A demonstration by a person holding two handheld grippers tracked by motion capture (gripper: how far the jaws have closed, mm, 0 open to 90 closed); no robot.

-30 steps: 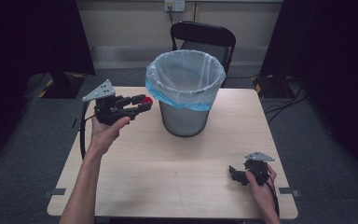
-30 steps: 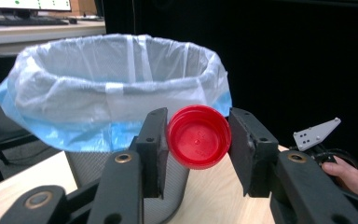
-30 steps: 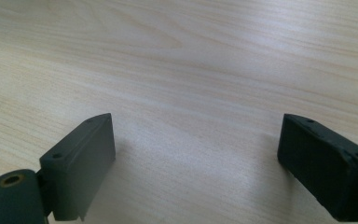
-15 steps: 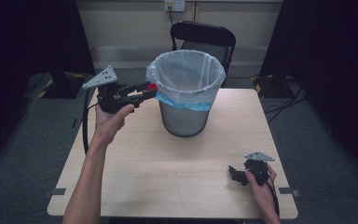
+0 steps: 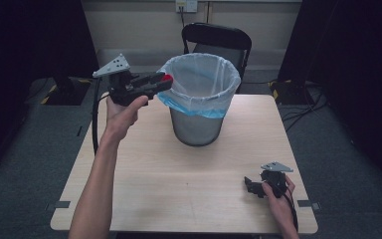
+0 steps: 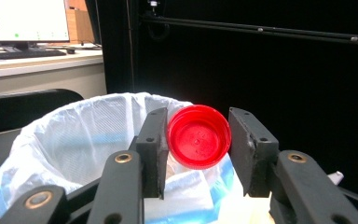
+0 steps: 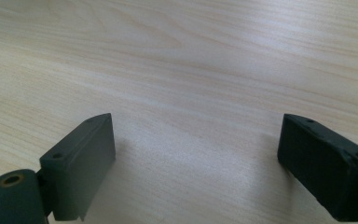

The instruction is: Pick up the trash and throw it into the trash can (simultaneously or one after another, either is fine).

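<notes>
A red bottle cap [image 6: 198, 136] is pinched edge-on between the jaws of my left gripper [image 5: 163, 81], which is shut on it. The gripper is held in the air at the left rim of a grey metal waste bin [image 5: 197, 128] lined with a white and blue bag [image 5: 214, 94]. In the left gripper view the cap hangs just over the bag's near rim, with the bin's inside behind it. My right gripper [image 5: 249, 185] rests low on the wooden table [image 5: 179, 189] near the front right corner; its jaws stand wide open over bare wood [image 7: 191, 93].
The bin stands at the back middle of the table. A black chair [image 5: 216, 37] is behind the table's far edge. Cables lie on the grey floor at the right. A desk with a lit monitor [image 6: 25, 21] shows in the left gripper view.
My left gripper has risen and moved right with the red cap, from beside the bin to its rim. The right gripper has stayed put.
</notes>
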